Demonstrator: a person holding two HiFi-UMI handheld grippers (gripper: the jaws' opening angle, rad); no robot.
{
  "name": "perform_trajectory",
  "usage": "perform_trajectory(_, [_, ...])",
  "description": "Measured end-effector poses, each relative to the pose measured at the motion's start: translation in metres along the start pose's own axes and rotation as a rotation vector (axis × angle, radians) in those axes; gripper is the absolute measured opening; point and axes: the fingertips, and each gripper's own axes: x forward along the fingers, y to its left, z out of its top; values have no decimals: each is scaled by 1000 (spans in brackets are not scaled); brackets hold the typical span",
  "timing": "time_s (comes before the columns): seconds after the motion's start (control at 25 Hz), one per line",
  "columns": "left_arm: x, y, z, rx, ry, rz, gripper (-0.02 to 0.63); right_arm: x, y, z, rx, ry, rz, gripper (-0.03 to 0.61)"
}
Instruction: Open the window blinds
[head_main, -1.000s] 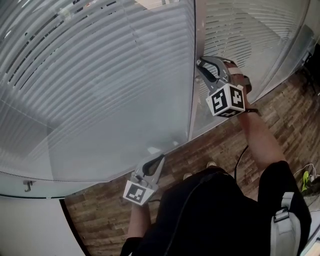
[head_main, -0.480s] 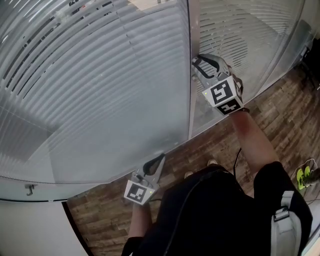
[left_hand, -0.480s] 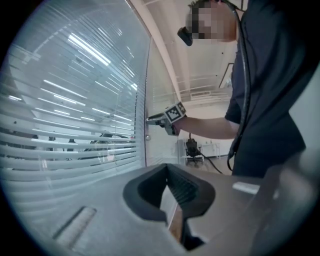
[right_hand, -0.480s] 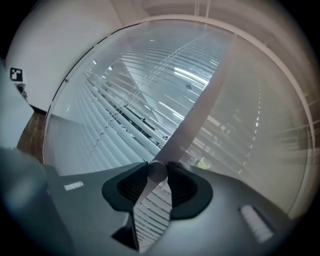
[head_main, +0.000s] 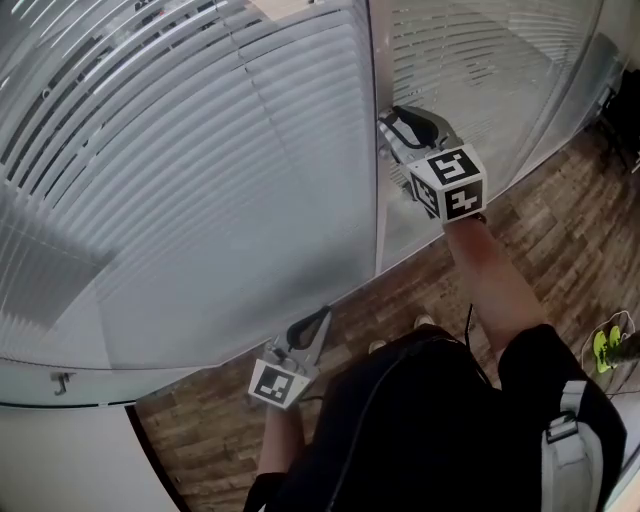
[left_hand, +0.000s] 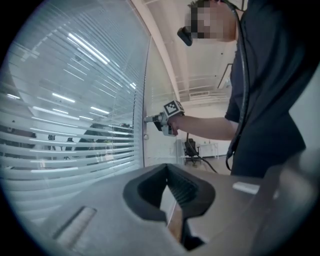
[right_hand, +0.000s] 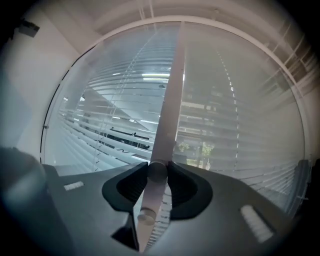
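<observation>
A: Right gripper (head_main: 388, 128) status?

B: Points level at the vertical frame post (head_main: 376, 220) between the two glass panes. Its jaws are clamped on a small round knob (right_hand: 157, 170) on that post, one pad on each side.

A: Any other hardware on the post?

B: A second round knob (right_hand: 146, 216) sits lower on the same post, nearer the camera and outside the pads.

A: Blinds?

B: The window blinds (head_main: 200, 180) hang behind the glass on both sides of the post, with horizontal slats. In the right gripper view, greenery shows between the slats of the right pane.

A: Left gripper (head_main: 320, 318)?

B: It's low, near the person's body, over the wood floor (head_main: 420, 285), well apart from the post. Its jaw tips are together with nothing between them.
</observation>
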Motion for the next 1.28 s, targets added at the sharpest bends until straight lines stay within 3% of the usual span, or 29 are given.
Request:
perform_trajectory(0.28, [-2,-1,-1,2,2,1,5,-1,-1,1,119,-24,-5,129])
perform_trajectory(0.96, [-1,-4,-4,-2,11,-7,5,1,-1,0,83,-18,-2,130])
perform_trajectory(1.28, [-4,-3,-4,-2,10,0,4,-12,-2,6,97,-77,19,166])
